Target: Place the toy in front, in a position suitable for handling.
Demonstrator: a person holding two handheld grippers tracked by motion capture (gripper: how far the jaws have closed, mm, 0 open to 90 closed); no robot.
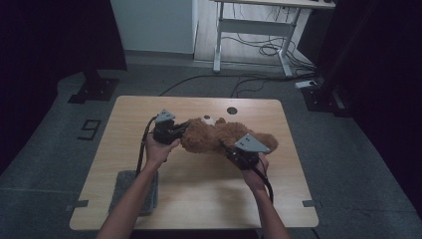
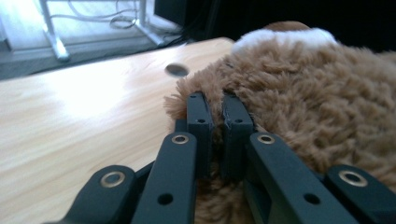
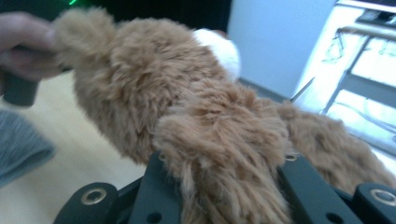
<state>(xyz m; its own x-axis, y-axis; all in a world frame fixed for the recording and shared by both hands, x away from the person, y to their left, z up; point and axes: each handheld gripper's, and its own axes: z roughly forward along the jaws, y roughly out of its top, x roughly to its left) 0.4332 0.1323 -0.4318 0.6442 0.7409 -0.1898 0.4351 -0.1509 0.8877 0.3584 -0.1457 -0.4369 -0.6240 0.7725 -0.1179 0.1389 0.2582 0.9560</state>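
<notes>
Left tool (image 2: 217, 114) clenched on fur of the brown plush teddy bear (image 1: 219, 134); right tool (image 1: 234, 152) likewise grasping it; lift both evenly, keeping the bear level above the pale wooden worktop (image 1: 199, 194).

grey floor (image 1: 348, 164), white desk frame (image 1: 254, 30), cables (image 1: 263, 47)

Teddy bear (image 1: 219, 135): shaggy brown plush, rough pile, white plush muzzle. Table (image 1: 199, 189) under it: light wood-grain top, smooth, slight sheen. Left gripper (image 2: 218, 116) in the bear's fur: matt black plastic jaws, brass-looking rivets. Cloth (image 1: 133, 191) at table's near-left edge: grey, nubby.
</notes>
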